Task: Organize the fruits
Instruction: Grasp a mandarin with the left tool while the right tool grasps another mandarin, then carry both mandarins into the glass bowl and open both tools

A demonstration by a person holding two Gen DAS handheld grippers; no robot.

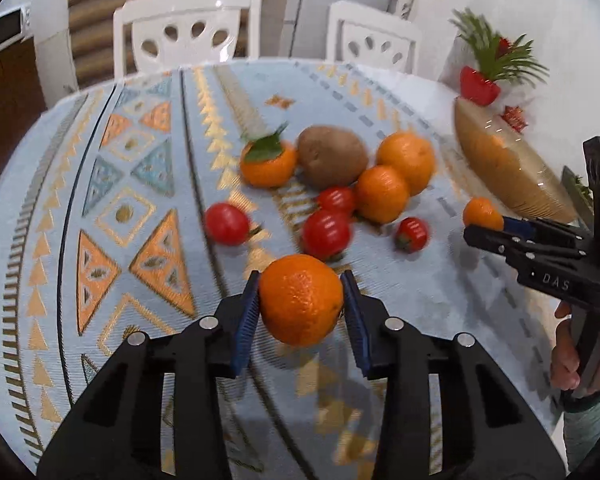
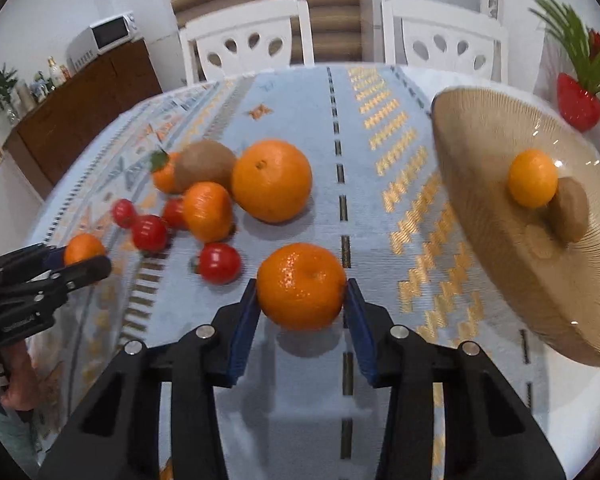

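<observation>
My left gripper (image 1: 301, 278) is shut on an orange (image 1: 300, 308), its blue pads pressing both sides just above the patterned tablecloth. My right gripper (image 2: 302, 285) is shut on another orange (image 2: 300, 292) in the same way. Each wrist view shows the other gripper at its edge, holding its orange. On the cloth lies a loose pile: a large orange (image 2: 272, 180), a smaller orange (image 2: 208, 212), a leafy tangerine (image 1: 266, 162), a brown kiwi (image 1: 332, 156) and several red tomatoes (image 1: 326, 232). A tan bowl (image 2: 500, 264) at the right holds a small orange (image 2: 532, 178) and a kiwi (image 2: 574, 208).
Two white chairs (image 2: 248, 36) stand at the table's far edge. A red strawberry-shaped vase (image 2: 580, 104) with green fronds sits behind the bowl. A wooden sideboard with a microwave (image 2: 108, 34) is at the far left. A person's hand (image 1: 572, 360) grips the right tool.
</observation>
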